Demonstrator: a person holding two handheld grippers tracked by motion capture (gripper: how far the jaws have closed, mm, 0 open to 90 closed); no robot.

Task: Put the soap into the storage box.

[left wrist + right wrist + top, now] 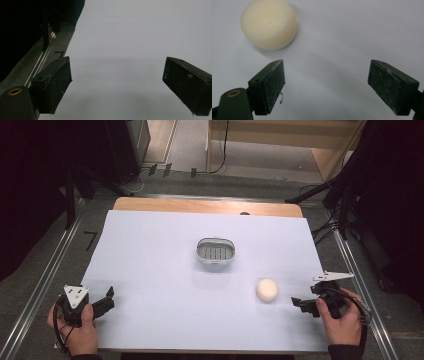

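A cream round soap bar lies on the white table sheet, right of centre. Behind it, near the middle, stands a small grey soap dish with a slotted floor and nothing in it. My right gripper sits just right of the soap, pointing left toward it, jaws open and apart from it. In the right gripper view the soap lies ahead and to the left of the open gripper, with bare sheet between the jaws. My left gripper rests at the near left corner, open over bare sheet.
The sheet covers a wooden table whose far edge shows. Metal rails run along both sides of the table. Black stands and cables crowd the right side, and dark curtains hang at both sides.
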